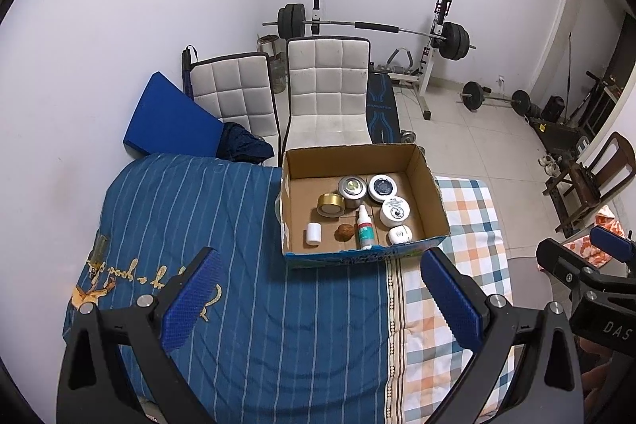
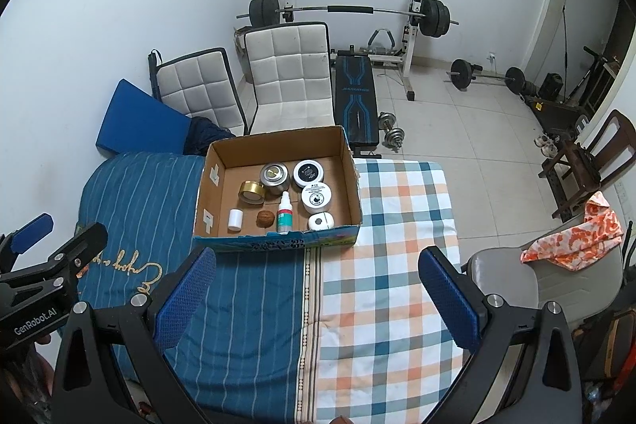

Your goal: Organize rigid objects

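Nearest the lens, left gripper (image 1: 318,289): blue-padded fingers (image 1: 190,299) spread wide, holding nothing, hovering above striped blue bedding (image 1: 278,304). Same with right gripper (image 2: 318,285): jaws wide apart, empty, above the seam where the blue bedding met a checked blanket (image 2: 389,265).

Cardboard box (image 1: 431,193) sat at 12 o'clock from both grippers, open-topped, resting on the bed across that seam. Inside it: white cylinder (image 1: 313,233) at 7 o'clock of the floor, brown walnut-like lump (image 1: 344,232) just beside it, spray bottle (image 1: 363,227) lying at 6 o'clock, small white round case (image 1: 399,234) at 5 o'clock. Gold tape roll (image 1: 330,204) at 9 o'clock, touching a metal tin (image 1: 351,190); dark-lidded jar (image 1: 382,186) at 1 o'clock, white-lidded jar (image 1: 394,211) just below it.

Farther out, at 12 o'clock beyond the box: two white padded chairs (image 1: 326,82), then a barbell on its rack (image 1: 373,26) against the wall. Blue pad (image 1: 167,118) leaning at 10 o'clock. Wooden chair (image 2: 588,161) at 3 o'clock, orange-patterned cloth (image 2: 576,233) draped over a grey seat.
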Tool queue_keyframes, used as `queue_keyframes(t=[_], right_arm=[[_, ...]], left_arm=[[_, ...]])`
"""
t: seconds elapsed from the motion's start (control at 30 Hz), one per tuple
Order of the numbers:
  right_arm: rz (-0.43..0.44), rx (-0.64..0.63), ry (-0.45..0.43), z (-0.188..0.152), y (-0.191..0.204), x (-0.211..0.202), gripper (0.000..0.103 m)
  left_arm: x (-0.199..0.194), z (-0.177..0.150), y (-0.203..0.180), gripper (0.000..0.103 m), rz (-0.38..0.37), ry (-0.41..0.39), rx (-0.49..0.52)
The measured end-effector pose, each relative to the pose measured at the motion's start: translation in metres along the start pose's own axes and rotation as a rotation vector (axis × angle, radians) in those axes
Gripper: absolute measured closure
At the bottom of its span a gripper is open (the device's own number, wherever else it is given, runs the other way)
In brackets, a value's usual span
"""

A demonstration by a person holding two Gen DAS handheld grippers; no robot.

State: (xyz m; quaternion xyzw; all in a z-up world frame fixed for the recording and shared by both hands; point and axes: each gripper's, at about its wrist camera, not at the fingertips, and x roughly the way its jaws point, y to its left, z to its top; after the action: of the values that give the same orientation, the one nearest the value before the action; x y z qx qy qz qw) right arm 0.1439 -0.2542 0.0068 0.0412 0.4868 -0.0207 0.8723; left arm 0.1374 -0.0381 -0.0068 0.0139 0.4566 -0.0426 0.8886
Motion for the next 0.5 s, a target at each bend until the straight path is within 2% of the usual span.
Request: queue_keyframes(t=[0.5], right_arm=[[0.002,-0.003,0.002,-0.0005,0.0001,-0.0003,0.0]], left_arm=[[0.0031,-0.0042,-0.0017,0.0,-0.005,0.001,-0.003]])
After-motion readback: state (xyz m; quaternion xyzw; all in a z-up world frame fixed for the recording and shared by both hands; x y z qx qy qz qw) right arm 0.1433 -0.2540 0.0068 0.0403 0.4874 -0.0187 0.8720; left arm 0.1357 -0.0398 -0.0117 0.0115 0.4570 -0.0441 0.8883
